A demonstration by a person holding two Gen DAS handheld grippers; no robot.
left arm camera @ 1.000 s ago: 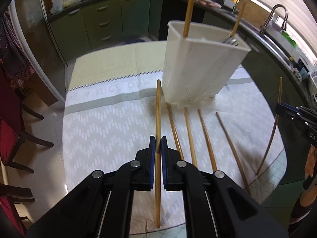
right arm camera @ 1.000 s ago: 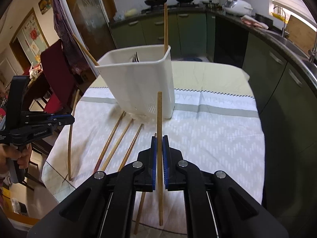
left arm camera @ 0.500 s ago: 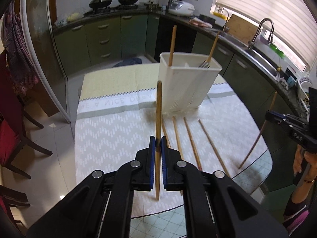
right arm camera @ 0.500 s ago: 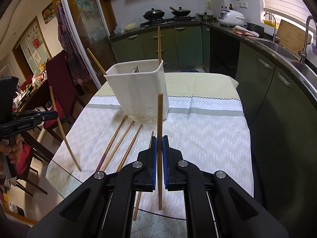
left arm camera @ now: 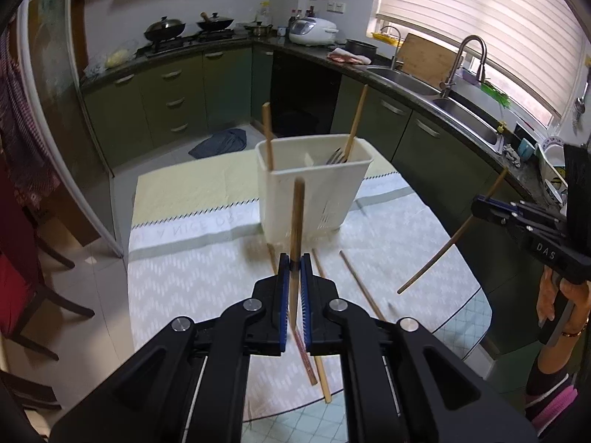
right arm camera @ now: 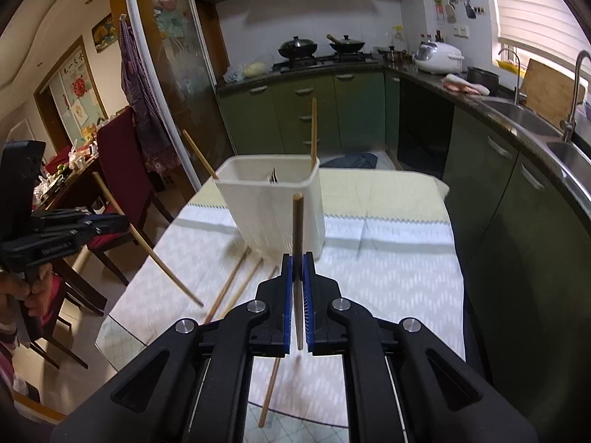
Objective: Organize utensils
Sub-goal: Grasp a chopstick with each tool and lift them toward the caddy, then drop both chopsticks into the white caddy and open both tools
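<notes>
- Utensils: each gripper pinches one long wooden chopstick. The left gripper (left arm camera: 295, 258) clamps the left chopstick (left arm camera: 296, 217); the right gripper (right arm camera: 298, 258) clamps the right chopstick (right arm camera: 297, 229).
- Change over the last second: both sticks are up off the white patterned tablecloth (left arm camera: 192, 277), and both views pull back and up from the table.
- The white plastic utensil caddy (left arm camera: 314, 192) stands mid-table, holding two chopsticks and a metal fork (left arm camera: 335, 155).
- Three loose chopsticks (right arm camera: 229, 283) lie on the cloth in front of it.
- Meaning: pick-up looks done; likely next is carrying to the caddy and dropping in, then the rest.
</notes>
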